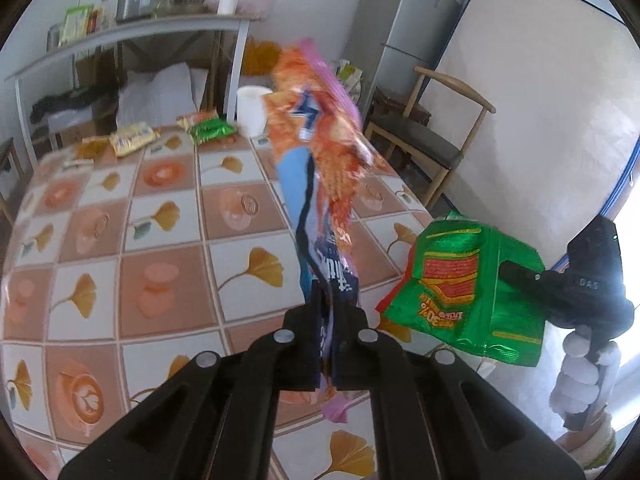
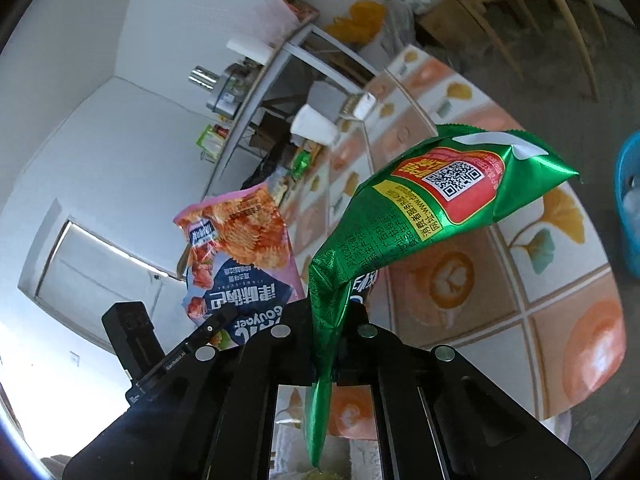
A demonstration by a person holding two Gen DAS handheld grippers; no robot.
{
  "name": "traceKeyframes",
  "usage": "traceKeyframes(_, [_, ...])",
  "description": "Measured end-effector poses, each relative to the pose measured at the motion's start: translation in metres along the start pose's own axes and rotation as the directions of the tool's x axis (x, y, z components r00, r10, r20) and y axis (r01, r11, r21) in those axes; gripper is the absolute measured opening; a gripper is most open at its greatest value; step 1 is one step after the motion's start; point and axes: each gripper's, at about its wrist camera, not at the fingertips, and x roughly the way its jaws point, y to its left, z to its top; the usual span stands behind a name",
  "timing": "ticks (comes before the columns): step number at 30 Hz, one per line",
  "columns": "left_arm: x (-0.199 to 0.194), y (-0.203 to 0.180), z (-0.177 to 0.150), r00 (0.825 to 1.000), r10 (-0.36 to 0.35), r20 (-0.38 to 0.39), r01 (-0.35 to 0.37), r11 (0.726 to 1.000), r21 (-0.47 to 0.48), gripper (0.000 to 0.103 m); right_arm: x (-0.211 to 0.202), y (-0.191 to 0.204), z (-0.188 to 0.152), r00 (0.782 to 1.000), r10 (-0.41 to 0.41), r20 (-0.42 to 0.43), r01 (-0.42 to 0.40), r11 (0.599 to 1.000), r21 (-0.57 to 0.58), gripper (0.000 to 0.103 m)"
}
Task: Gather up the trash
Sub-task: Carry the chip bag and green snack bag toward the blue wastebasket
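Though the left gripper [image 1: 329, 312] hides the bottom of the orange bag [image 1: 320, 148] it's clenched on, the rest sticks up, blurry, above the counter [image 1: 168, 240]. The right gripper [image 2: 332, 320] is pinched on a green bag [image 2: 420, 208], held off the counter's near edge. More wrappers [image 1: 172, 132] and a white cup [image 1: 252, 110] sit along the far edge; the middle is bare. A blue bin [image 2: 628, 200] is cut off at the side.
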Motion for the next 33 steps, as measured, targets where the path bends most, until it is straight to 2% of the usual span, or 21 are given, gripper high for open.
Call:
traceKeyframes(12, [-0.018, -0.013, 0.004, 0.996, 0.045, 0.073, -0.049, 0.997, 0.053, 0.0, 0.0, 0.013, 0.006, 1.0, -0.001, 0.031, 0.002, 0.999, -0.039, 0.003])
traceKeyframes(24, [-0.035, -0.025, 0.007, 0.984, 0.096, 0.147, -0.112, 0.989, 0.101, 0.0, -0.007, 0.014, 0.007, 0.999, 0.001, 0.041, 0.001, 0.999, -0.044, 0.003])
traceKeyframes(29, [-0.041, -0.035, 0.012, 0.984, 0.076, 0.162, -0.094, 0.99, 0.109, 0.0, -0.024, 0.014, 0.009, 0.997, 0.007, 0.08, -0.003, 0.999, -0.052, 0.003])
traceKeyframes(33, [-0.045, -0.048, 0.021, 0.985, 0.012, 0.17, -0.032, 0.993, 0.115, 0.0, -0.054, 0.013, 0.01, 0.988, -0.007, 0.154, 0.016, 0.998, -0.057, 0.003])
